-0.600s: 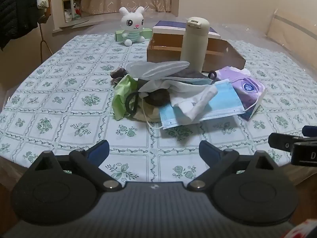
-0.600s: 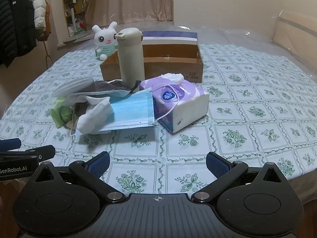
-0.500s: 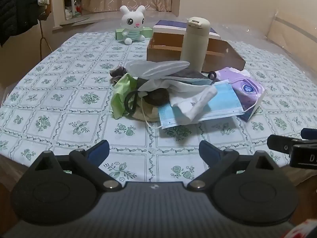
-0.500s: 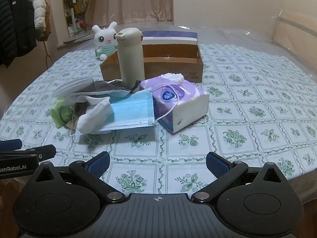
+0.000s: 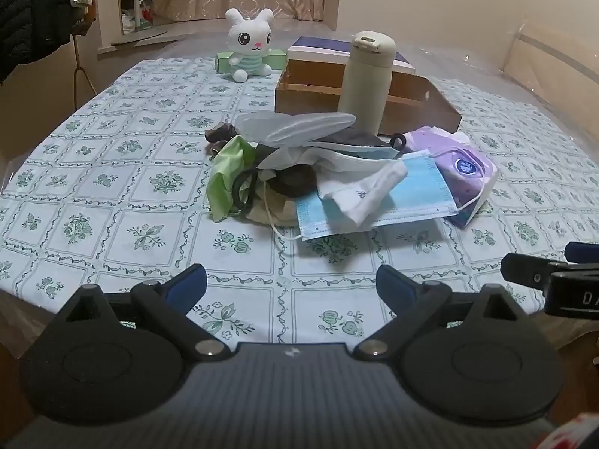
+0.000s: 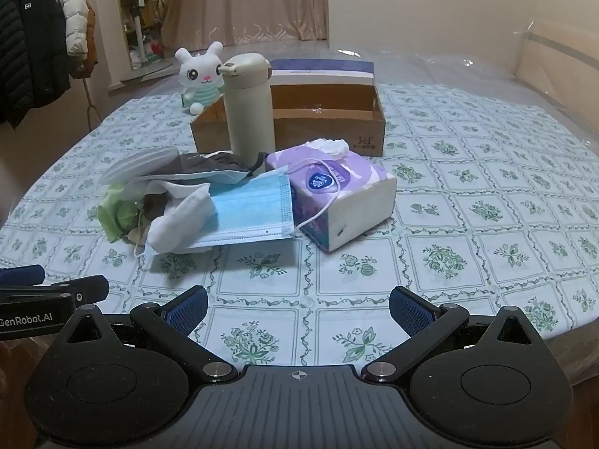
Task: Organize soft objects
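Note:
A heap of soft things lies mid-table: a blue face mask [image 5: 404,194] [image 6: 254,205], a white sock [image 5: 363,194] [image 6: 183,220], a green cloth [image 5: 228,172] [image 6: 116,213], a black hair tie [image 5: 243,191] and a pale mask [image 5: 299,127] on top. A purple tissue pack [image 5: 464,172] [image 6: 344,194] leans at the heap's right side. My left gripper [image 5: 290,284] stands open near the table's front edge, well short of the heap. My right gripper [image 6: 297,307] is open too, nothing between its fingers, in front of the tissue pack.
Behind the heap stand a cream flask [image 5: 367,82] [image 6: 247,104] and an open cardboard box [image 5: 411,101] [image 6: 329,119] with a blue-topped box behind. A white plush rabbit [image 5: 249,45] [image 6: 200,75] sits at the far edge. Coats [image 6: 41,48] hang at the left.
The left gripper's view has shifted slightly, tilting a little toward the table's far side. The right gripper has not moved, and the heap lies as before.

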`<state>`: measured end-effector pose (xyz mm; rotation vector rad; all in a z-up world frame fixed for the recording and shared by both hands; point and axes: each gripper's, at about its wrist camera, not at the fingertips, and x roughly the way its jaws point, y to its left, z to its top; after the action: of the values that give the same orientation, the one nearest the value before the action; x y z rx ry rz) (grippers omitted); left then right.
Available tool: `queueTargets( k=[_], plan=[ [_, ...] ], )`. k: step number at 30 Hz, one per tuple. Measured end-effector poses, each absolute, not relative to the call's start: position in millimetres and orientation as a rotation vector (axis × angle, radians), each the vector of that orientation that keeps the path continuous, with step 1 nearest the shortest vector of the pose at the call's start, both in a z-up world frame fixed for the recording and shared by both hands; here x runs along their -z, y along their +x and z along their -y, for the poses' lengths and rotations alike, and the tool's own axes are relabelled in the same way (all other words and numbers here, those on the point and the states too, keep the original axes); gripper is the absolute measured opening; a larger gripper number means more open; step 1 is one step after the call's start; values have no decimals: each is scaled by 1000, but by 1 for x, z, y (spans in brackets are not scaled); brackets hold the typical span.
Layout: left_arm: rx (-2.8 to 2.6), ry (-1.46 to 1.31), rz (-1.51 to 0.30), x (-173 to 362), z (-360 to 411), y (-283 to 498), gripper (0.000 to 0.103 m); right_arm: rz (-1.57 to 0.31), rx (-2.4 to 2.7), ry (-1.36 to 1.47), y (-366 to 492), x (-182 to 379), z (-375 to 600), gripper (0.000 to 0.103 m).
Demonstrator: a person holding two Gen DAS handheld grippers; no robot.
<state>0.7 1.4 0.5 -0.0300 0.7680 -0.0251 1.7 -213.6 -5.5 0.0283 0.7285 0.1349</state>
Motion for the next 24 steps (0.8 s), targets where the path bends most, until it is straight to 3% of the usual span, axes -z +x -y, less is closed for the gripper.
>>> queueTargets(
  k=[24],
  plan=[
    [29,-47,-767,-1,-2,-1,96,-728,-133,30,2,6,214,102]
  ],
)
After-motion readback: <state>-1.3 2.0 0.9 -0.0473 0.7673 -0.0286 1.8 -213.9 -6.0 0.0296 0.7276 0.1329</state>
